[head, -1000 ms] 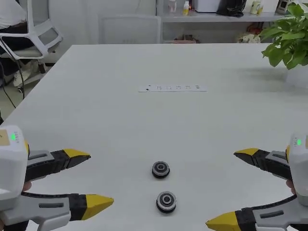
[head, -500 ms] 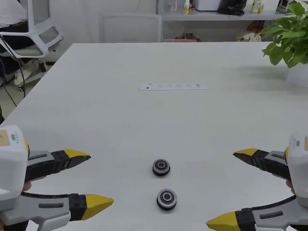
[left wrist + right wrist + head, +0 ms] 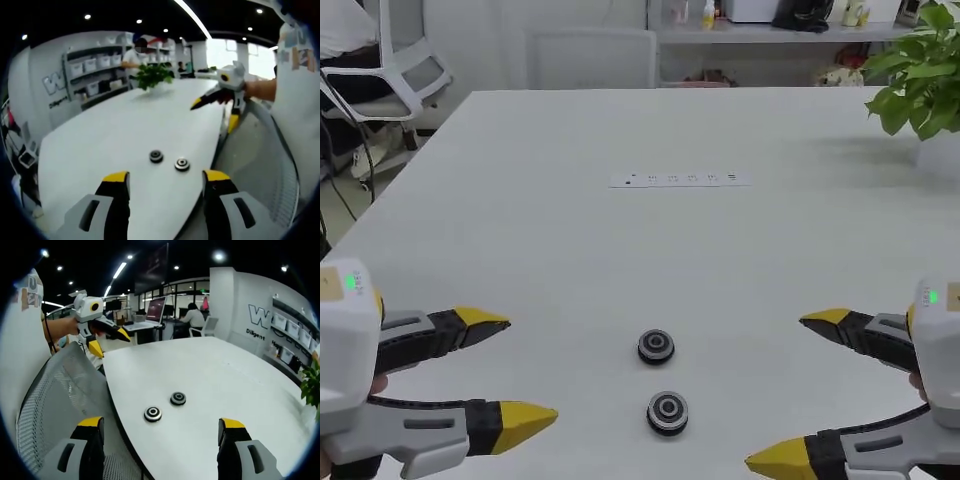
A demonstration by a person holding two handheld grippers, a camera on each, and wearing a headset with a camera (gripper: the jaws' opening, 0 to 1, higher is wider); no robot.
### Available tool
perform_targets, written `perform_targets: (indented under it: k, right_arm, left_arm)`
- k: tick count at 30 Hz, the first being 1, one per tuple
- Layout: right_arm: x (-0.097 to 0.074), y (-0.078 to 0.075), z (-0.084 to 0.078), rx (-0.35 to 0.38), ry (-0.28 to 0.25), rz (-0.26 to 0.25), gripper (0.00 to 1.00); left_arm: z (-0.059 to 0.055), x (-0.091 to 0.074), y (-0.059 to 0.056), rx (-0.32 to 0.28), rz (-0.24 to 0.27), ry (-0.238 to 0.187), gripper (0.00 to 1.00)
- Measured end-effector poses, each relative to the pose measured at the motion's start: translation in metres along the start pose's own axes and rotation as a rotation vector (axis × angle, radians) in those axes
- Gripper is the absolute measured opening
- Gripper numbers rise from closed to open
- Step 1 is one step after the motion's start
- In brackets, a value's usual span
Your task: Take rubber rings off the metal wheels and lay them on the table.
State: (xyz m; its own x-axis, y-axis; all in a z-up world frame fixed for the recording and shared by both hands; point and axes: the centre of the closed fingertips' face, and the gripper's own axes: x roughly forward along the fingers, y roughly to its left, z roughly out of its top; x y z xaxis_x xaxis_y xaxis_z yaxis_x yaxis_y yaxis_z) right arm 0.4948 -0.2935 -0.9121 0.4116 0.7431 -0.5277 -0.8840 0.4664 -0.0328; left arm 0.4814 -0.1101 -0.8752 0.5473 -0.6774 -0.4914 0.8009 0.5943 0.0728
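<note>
Two items lie flat on the white tabletop [image 3: 620, 250], lower centre of the head view: upper metal wheel [image 3: 656, 346] and lower metal wheel [image 3: 667, 412], near each other but not touching. Each has a dark rubber ring [image 3: 650, 413] seated around a bright hub.

Left gripper [image 3: 510, 368]: lower left of the head view, yellow-tipped fingers spread wide, nothing held, well apart from both wheels. In the left gripper view, both wheels sit on the tabletop above its two tips.

Right gripper [image 3: 792, 392]: lower right of the head view, yellow-tipped fingers spread wide, nothing held, well apart from both wheels. In the right gripper view, the wheels lie centre frame, above and between its tips.

Socket strip [image 3: 680, 180]: set in the tabletop, centre of the head view.

Leafy plant [image 3: 920, 80]: upper right.

Office chair [image 3: 405, 70]: upper left, beside the tabletop.
</note>
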Motion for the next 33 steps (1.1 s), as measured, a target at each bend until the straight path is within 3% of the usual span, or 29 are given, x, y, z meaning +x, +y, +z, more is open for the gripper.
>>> perform_targets:
  k: [22, 33]
  right_arm:
    - [0.005, -0.006, 0.006, 0.02, -0.037, 0.023, 0.79]
    - [0.012, -0.007, 0.007, -0.004, -0.018, 0.045, 0.73]
  left_arm:
    - [-0.001, 0.004, 0.001, 0.017, -0.001, 0.012, 0.59]
    - [-0.001, 0.005, 0.004, 0.021, 0.0, 0.017, 0.59]
